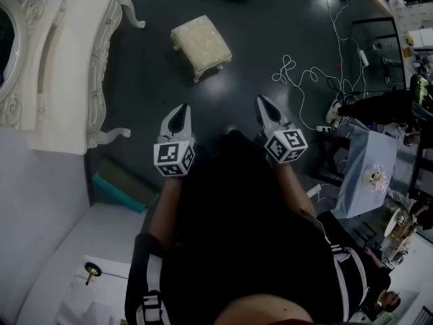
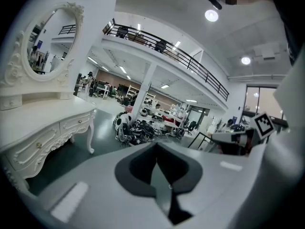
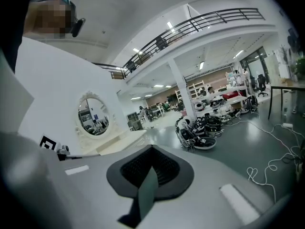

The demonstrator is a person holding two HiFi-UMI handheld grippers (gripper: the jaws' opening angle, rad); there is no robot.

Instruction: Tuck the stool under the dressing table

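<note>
A small cream cushioned stool (image 1: 201, 45) with carved white legs stands on the dark floor, out from the white dressing table (image 1: 74, 73) at the left. The table (image 2: 45, 128) carries an oval mirror (image 2: 50, 42); that mirror (image 3: 93, 114) also shows in the right gripper view. My left gripper (image 1: 180, 113) and right gripper (image 1: 263, 104) are held side by side, nearer to me than the stool and apart from it. Both are shut with nothing between the jaws. The stool is hidden in both gripper views.
White cables (image 1: 311, 73) and a power strip (image 1: 333, 112) lie on the floor to the right of the stool. A pile of shoes (image 3: 200, 130) sits farther off. A blue-covered table (image 1: 365, 171) is at my right, a teal box (image 1: 118, 188) at my left.
</note>
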